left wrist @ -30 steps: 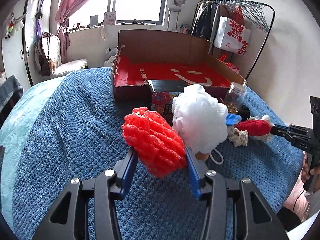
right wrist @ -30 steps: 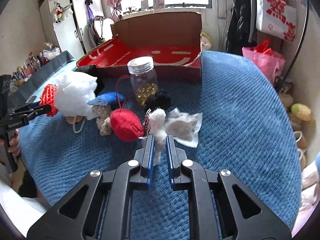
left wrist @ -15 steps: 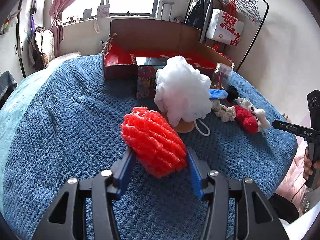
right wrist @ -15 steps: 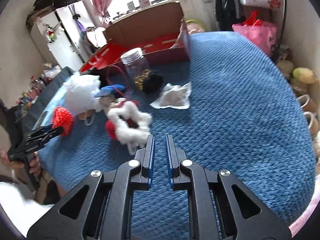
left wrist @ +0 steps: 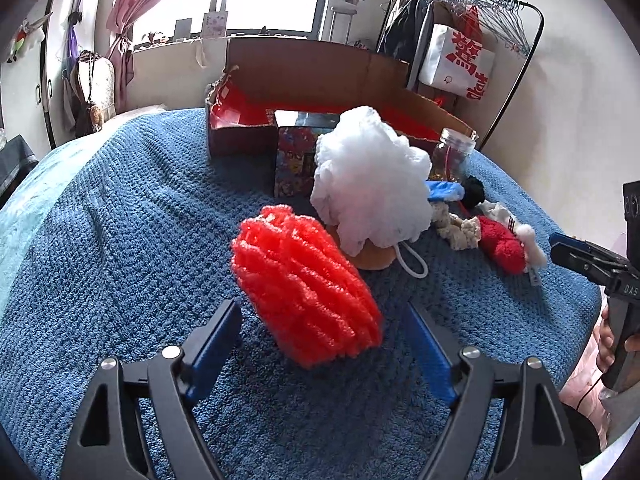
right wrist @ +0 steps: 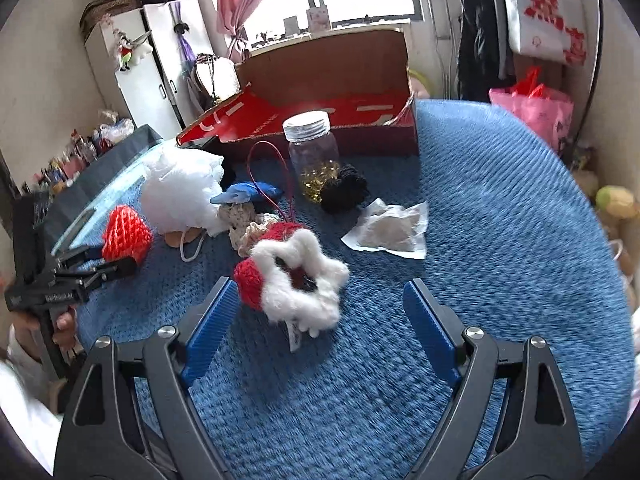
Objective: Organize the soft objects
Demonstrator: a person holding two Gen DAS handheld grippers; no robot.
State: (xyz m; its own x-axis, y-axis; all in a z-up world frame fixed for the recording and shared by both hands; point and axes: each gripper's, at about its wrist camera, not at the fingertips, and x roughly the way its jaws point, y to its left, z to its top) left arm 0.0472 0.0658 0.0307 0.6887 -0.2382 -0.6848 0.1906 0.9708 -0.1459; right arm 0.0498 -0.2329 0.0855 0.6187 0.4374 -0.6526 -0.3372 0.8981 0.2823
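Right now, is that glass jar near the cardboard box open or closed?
Closed. The glass jar stands upright on the blue blanket with its silver screw lid on top.

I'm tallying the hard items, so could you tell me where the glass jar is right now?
In the right wrist view, the glass jar stands upright on the blue blanket, just before the red-lined cardboard box, with the black pompom at its right.

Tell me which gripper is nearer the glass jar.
Right. The glass jar stands beyond the open right gripper, past the red and white knit. The left gripper sits farther off, behind the red mesh pouf.
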